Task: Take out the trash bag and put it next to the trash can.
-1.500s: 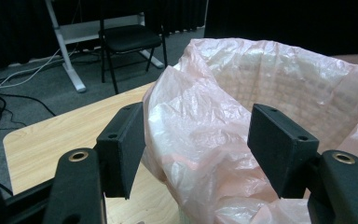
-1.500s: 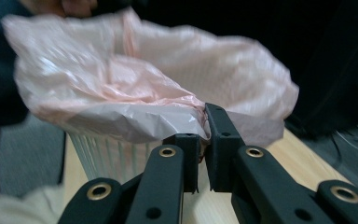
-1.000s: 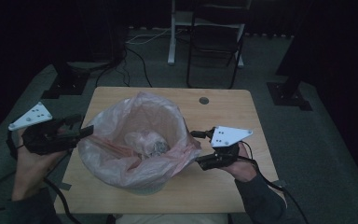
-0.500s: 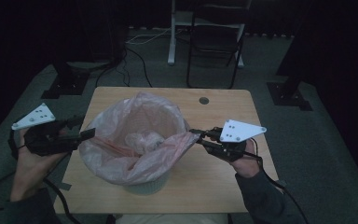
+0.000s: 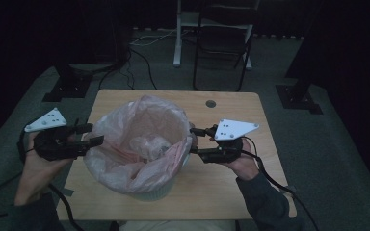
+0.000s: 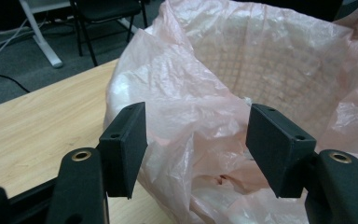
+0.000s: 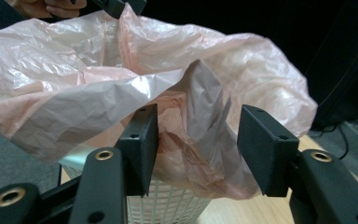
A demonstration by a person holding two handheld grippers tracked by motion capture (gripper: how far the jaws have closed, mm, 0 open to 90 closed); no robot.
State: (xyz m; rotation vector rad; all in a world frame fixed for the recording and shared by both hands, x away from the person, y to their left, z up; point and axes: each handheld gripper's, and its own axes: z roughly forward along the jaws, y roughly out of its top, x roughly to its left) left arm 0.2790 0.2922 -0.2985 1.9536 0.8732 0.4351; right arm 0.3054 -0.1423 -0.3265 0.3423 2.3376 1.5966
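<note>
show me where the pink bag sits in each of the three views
High view: the pink bag lines the white basket at table centre, between both tongs.
Left gripper view: the bag spreads across centre and right, beyond the open jaws.
Right gripper view: the bag stretches across the middle, above the open jaws.
Shared landmark: the white basket, its lattice showing through the plastic.

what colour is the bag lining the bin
Pale translucent pink bag, clearest in the left gripper view.
</note>
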